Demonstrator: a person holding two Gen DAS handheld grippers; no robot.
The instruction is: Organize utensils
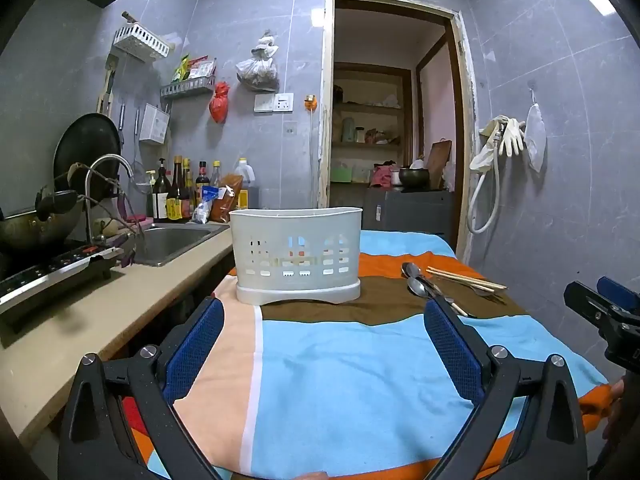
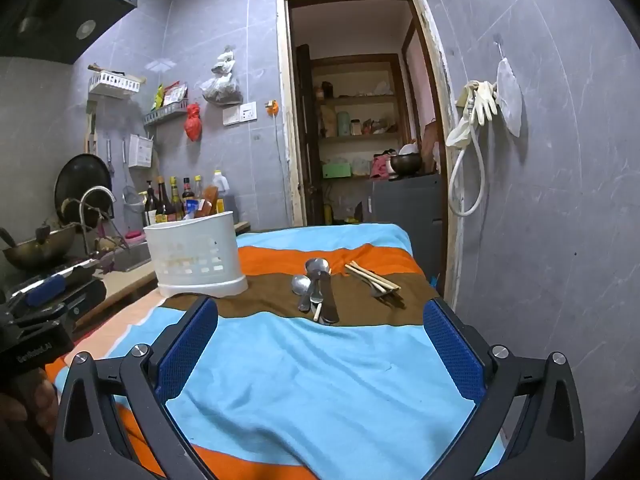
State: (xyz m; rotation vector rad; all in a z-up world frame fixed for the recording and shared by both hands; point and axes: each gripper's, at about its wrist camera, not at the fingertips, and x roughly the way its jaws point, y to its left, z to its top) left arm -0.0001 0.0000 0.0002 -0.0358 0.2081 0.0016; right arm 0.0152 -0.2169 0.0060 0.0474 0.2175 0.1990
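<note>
A white perforated utensil holder (image 1: 298, 256) (image 2: 198, 258) stands upright on the striped cloth, at the table's left side. To its right lie metal spoons (image 1: 418, 282) (image 2: 310, 280) with other cutlery, and beyond them wooden chopsticks (image 1: 466, 279) (image 2: 372, 276) over a fork. My left gripper (image 1: 324, 312) hovers open above the cloth, short of the holder, with nothing between its blue pads. My right gripper (image 2: 320, 312) is open too, aimed at the spoons and well short of them. Each gripper shows at the other view's edge: the right gripper (image 1: 608, 308) and the left gripper (image 2: 36, 308).
The striped cloth (image 1: 340, 364) (image 2: 304, 376) covers the table. A counter (image 1: 120, 304) with a sink (image 1: 172, 242), a faucet, a wok, a cooktop and sauce bottles runs along the left. Grey tiled wall stands close on the right. An open doorway (image 2: 360, 128) lies behind the table.
</note>
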